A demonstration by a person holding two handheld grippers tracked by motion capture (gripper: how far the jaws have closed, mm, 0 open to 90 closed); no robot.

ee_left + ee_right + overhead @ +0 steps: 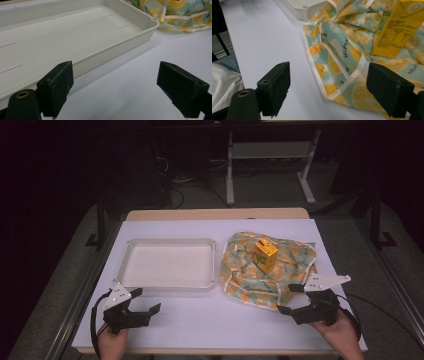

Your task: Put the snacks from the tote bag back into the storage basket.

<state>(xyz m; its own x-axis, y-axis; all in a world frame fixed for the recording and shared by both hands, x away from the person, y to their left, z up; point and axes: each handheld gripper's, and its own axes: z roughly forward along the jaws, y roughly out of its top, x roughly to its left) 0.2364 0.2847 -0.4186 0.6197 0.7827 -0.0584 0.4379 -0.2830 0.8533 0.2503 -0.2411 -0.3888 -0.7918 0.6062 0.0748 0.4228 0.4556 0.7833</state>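
A yellow drink carton (265,253) (397,30) stands upright on a crumpled lemon-print cloth (265,270) (342,57) right of centre. A white tray (170,263) (75,37) lies left of the cloth, with nothing in it. My left gripper (146,301) (120,92) is open, low over the table just in front of the tray's near edge. My right gripper (291,299) (332,95) is open at the cloth's near right edge, one jaw over the cloth's hem and one over bare table. Neither holds anything.
A white sheet (210,320) covers the tabletop, whose wooden far edge (215,214) shows beyond it. Desk legs and cables (230,180) stand on the dark floor behind. A corner of the cloth (175,15) lies just past the tray's corner.
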